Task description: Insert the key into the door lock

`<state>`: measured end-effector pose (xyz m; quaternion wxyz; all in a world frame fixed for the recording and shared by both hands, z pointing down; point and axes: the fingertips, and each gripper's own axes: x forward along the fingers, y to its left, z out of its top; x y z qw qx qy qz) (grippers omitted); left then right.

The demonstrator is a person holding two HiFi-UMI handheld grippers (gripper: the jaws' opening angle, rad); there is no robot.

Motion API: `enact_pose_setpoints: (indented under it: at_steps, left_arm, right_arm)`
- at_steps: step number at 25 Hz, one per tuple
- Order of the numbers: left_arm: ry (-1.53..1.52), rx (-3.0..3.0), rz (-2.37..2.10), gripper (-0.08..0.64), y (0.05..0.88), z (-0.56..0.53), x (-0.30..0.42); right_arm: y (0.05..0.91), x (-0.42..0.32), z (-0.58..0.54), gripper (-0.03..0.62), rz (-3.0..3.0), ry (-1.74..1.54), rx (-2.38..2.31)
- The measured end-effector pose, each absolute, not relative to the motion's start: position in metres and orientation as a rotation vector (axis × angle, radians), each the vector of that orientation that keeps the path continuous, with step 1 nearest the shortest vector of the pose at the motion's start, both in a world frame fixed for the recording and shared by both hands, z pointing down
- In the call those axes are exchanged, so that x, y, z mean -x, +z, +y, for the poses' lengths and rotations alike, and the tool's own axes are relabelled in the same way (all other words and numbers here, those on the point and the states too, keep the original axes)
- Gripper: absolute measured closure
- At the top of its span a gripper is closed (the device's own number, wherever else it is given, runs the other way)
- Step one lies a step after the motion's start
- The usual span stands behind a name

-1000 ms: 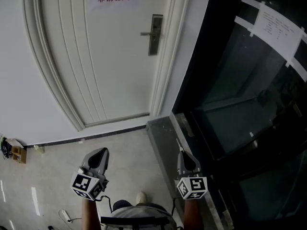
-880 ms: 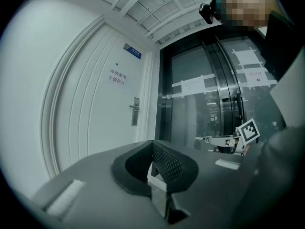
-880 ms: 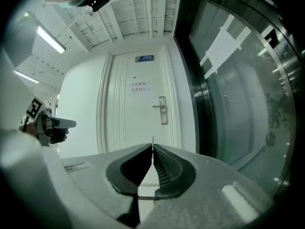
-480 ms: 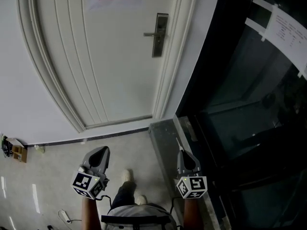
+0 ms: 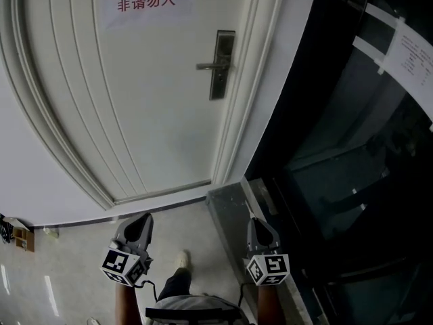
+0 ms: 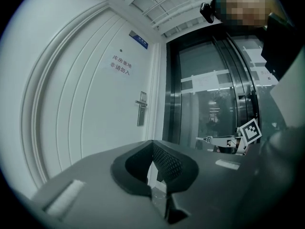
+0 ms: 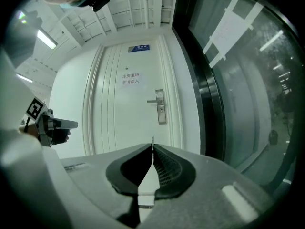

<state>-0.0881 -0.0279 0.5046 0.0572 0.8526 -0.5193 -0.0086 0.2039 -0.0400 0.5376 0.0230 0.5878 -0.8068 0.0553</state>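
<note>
The key (image 7: 152, 140) is being pinched in the right tongs (image 7: 152, 148). They're pressed together on it, w/ only a thin sliver of blade sticking out past the tips, edge-on in the right gripper view. From the left gripper view it's showing as a short silver stub (image 6: 205, 138) poking out toward the door (image 5: 135, 100). Its long axis is running along the tongs, roughly level and aimed at the door face.

The lock plate (image 7: 161, 107) is sitting at the door's right edge, close to the frame, approx mid-height, w/ the lever (image 7: 153, 100) pointing toward the door's middle. The keyhole (image 7: 161, 110) looks to be the small dot under the lever, but it's too small to be sure. From the key tip the plate is lying straight ahead, a bit above and a touch to the right, and well apart, so nothing is touching yet.

The right hand is nearer the lock side. The left tongs (image 6: 152, 143) are being held out toward the door's middle, tips together w/ nothing between them.

My guess is the coming move is closing in and lifting the key to keyhole height, keeping the blade square to the plate. A dark glass wall (image 5: 338, 147) is standing just right of the frame, and pale floor (image 5: 74, 249) is lying under both hands.
</note>
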Motion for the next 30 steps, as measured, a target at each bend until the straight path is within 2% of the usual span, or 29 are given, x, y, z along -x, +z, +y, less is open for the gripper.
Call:
enact_pose_setpoints:
  at_steps: [16,30]
  left_arm:
    - [0.018,-2.631,-1.414,0.557,0.512,-0.186,0.105]
    - [0.002,-2.694,-1.277,0.557,0.519,-0.260,0.113]
  right_arm:
    - [0.521,-0.183,-0.176,0.581,-2.405,0.138,-1.937]
    - [0.461,-0.173,-0.247,0.581,-2.215,-0.315,-1.945]
